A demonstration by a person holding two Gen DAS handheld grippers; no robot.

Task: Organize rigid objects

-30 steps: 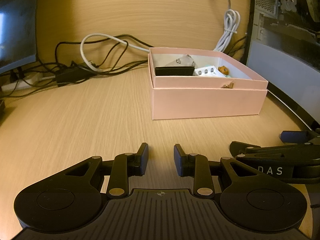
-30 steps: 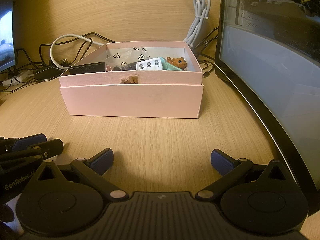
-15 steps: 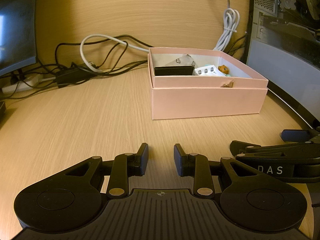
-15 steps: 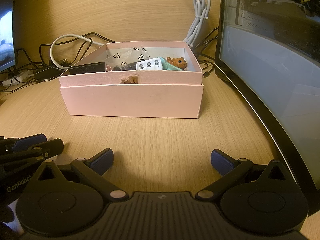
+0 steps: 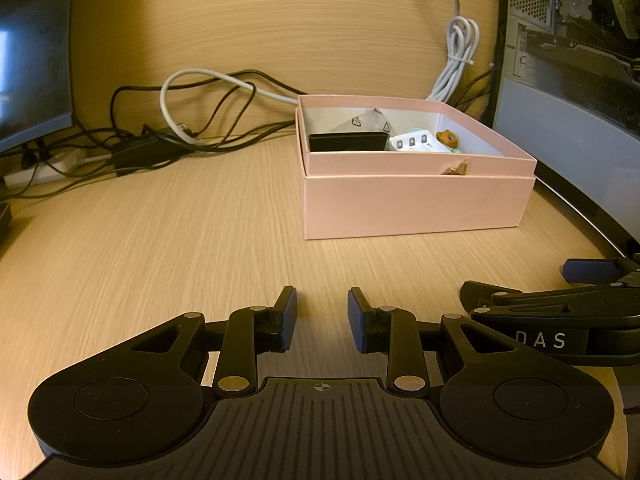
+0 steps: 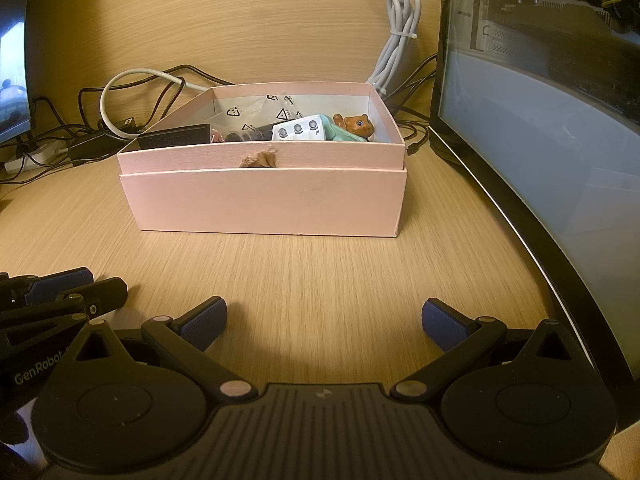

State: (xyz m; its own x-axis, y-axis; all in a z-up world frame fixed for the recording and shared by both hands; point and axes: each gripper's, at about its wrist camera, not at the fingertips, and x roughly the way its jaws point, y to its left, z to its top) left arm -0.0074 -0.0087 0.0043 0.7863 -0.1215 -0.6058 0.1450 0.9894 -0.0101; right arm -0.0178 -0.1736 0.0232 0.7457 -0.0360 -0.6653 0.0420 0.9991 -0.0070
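Observation:
A pink cardboard box [image 6: 264,204] stands on the wooden desk, also in the left wrist view [image 5: 416,204]. Inside lie a black flat case [image 6: 176,138], a white block with three buttons [image 6: 298,130], a brown and teal animal toy [image 6: 354,126] and a clear plastic bag [image 6: 256,110]. My left gripper [image 5: 322,318] hovers low over the desk in front of the box, jaws a narrow gap apart, empty. My right gripper [image 6: 324,320] is wide open and empty, in front of the box.
A curved monitor [image 6: 540,120] stands at the right, close to the box. A tangle of black and white cables [image 5: 180,120] and a power strip [image 5: 40,168] lie behind on the left. Another screen [image 5: 32,60] stands at far left.

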